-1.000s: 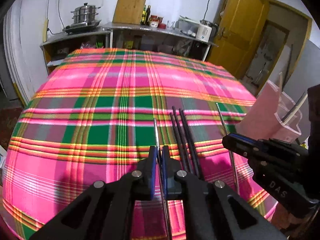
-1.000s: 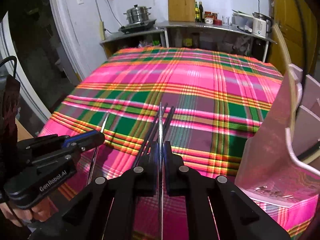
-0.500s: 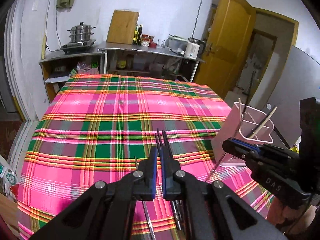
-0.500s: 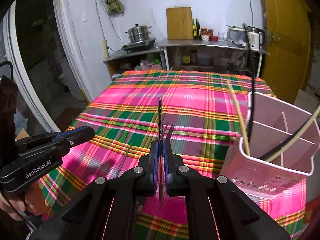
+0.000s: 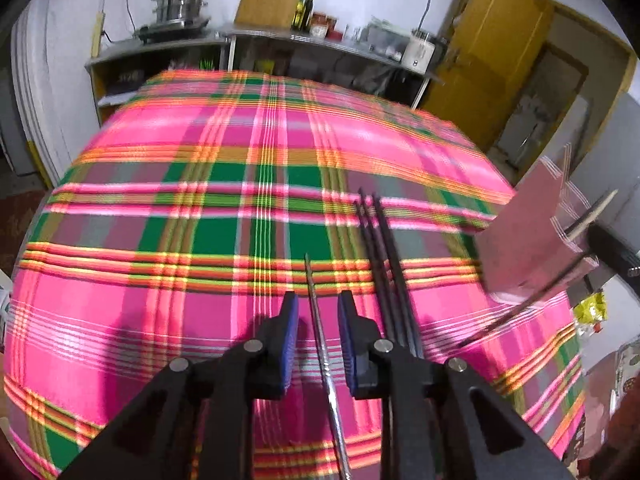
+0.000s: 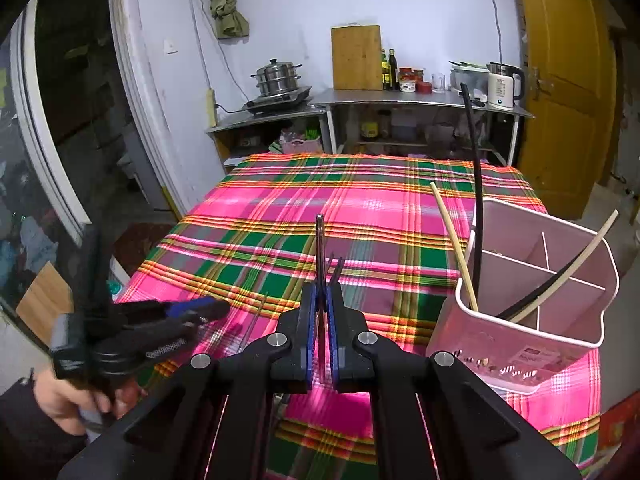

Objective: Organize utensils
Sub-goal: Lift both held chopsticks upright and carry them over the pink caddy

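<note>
Left gripper (image 5: 316, 320) hovers low over the plaid-covered counter (image 5: 160, 184), its jaws just parting; a silver chopstick (image 5: 320, 332) lies on the cloth between the blue pads, which do not touch it. Right gripper (image 6: 320, 312) sits pressed together on a thin metal utensil (image 6: 320, 240) that sticks up and forward from its pads. At the counter's right edge stands the pink divided holder (image 6: 532, 280), with black and pale chopsticks leaning in its compartments. Three black chopsticks (image 5: 380, 248) lie side by side just right of the silver one
</note>
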### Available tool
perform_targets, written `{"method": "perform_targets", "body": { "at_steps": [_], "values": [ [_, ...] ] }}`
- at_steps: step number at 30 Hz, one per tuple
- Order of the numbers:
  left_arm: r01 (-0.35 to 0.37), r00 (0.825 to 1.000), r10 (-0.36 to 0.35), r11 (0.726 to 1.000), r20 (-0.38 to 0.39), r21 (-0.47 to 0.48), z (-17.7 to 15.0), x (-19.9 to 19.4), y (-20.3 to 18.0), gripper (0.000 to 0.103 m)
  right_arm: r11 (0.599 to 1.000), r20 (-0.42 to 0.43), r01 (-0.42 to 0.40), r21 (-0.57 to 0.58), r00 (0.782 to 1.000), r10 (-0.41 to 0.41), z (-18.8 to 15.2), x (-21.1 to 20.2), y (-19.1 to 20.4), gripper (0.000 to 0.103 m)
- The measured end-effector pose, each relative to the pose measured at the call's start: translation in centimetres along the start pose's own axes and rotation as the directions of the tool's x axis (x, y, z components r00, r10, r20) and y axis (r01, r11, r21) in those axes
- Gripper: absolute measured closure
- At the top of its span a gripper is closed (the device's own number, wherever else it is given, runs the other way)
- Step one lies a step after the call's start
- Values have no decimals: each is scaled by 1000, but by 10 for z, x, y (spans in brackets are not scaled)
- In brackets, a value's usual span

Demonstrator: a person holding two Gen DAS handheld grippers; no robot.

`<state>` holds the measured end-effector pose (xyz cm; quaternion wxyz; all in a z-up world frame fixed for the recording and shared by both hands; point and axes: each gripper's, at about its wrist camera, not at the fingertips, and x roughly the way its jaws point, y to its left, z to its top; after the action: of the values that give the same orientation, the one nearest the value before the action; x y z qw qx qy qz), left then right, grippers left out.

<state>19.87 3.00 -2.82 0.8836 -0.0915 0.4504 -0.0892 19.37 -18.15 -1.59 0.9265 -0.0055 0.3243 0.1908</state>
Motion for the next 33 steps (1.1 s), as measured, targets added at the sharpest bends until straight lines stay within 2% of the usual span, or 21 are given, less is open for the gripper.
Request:
{"method": "perform_targets", "body": {
  "at_steps": [7, 10, 11, 13, 16, 24, 33],
  "values": [
    [-55, 994, 58, 997, -90, 45, 2, 41, -10, 82, 1000, 1, 4, 0, 1000, -4, 2, -1, -3, 98],
    [-81, 992, 87, 994, -90, 70, 4, 46, -16, 82, 1000, 1, 7, -1, 1000, -7, 2, -2, -4, 98],
    [-92, 991, 100, 992, -91, 81, 5, 47, -19, 84, 1000, 2, 8, -1, 1000, -8, 2, -3, -5, 97],
    [-105, 989, 114, 990, -94, 99, 7, 49, -22, 96, 1000, 2, 8, -1, 1000, -8, 2, -3, -6, 97],
    [-83, 991, 93, 991, -98, 102, 10, 47, -24, 97, 1000, 3, 8, 0, 1000, -8, 3, -4, -6, 98],
    [-8, 999, 4, 993, 33, 116, 21, -24, -31, 98, 1000, 31, 8, 8, 999, -8, 6, -17, -8, 98],
    [55, 984, -77, 989, 158, 140, 34, -99, -42, 98, 1000, 72, 3, 24, 997, -5, 6, -42, -12, 98]
  ]
}}
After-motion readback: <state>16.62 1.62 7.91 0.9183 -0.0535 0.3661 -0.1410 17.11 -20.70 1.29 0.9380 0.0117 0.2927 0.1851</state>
